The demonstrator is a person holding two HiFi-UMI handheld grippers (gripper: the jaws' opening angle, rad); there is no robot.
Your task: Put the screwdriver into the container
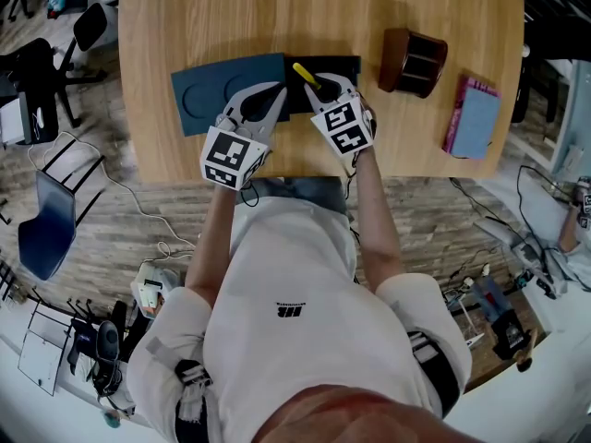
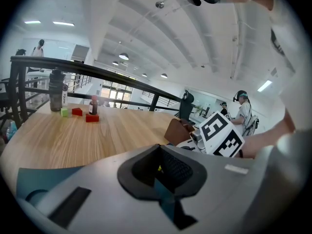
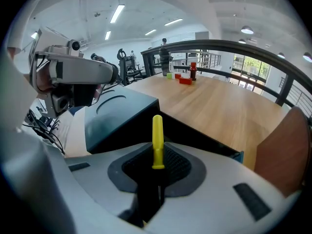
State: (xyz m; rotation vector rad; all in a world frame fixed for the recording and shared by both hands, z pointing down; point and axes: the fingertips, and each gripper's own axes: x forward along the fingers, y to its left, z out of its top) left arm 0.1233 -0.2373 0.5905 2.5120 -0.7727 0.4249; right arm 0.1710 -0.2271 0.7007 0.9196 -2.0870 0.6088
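with right gripper (image 1: pixel 325 89) fingers clamped on the screwdriver (image 3: pixel 157 139) over the container (image 1: pixel 347 65) and left gripper (image 1: pixel 274 100) fingers together, a tilted release could have snagged the rim.

table (image 1: pixel 231 17) – matt grained wood | screwdriver (image 3: pixel 157 140) handle – glossy smooth plastic | container (image 1: pixel 222 81) matt

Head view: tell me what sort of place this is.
Probably an open-plan lab or workshop: a wooden table, office chairs on the floor beside it, a black railing and rows of ceiling lights.
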